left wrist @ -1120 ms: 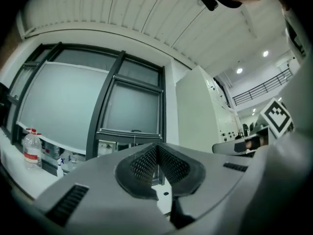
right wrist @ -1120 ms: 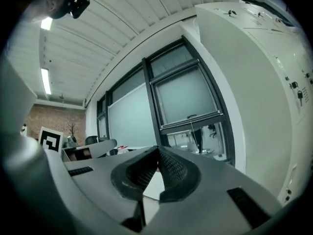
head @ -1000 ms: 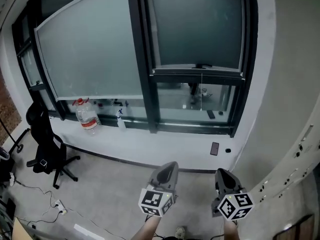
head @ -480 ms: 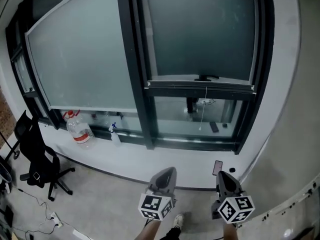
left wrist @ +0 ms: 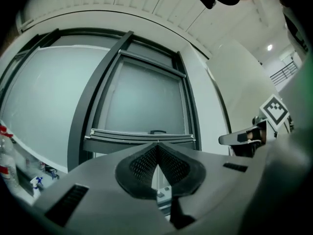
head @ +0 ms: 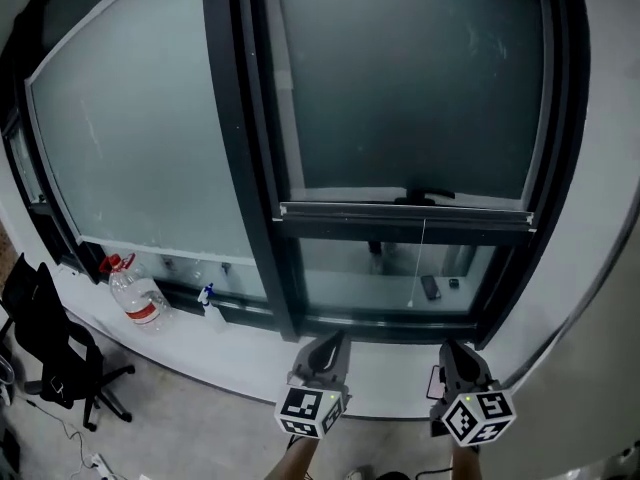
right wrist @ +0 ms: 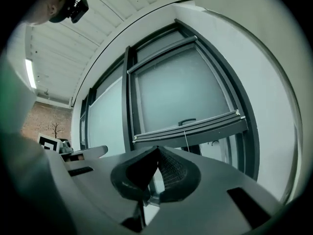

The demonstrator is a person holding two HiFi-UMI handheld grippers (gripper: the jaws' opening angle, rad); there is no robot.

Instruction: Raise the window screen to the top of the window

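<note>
The grey window screen covers the upper part of the right-hand window. Its bottom bar carries a small black handle, and a thin pull cord hangs from it over the bare glass below. Both grippers are low in the head view, well under the bar and touching nothing. My left gripper is shut and empty, and my right gripper is too. In the left gripper view the bar lies just past the closed tips. The right gripper view shows the bar above the closed tips.
A thick black mullion separates this window from a wide shaded pane on the left. A large water bottle and a spray bottle stand on the sill. An office chair is at lower left. A white wall closes the right side.
The head view has moved closer to the window and tilted up, so the screen bar sits lower and larger in frame. Both grippers stay low and shut. The screen has not moved in its frame.
</note>
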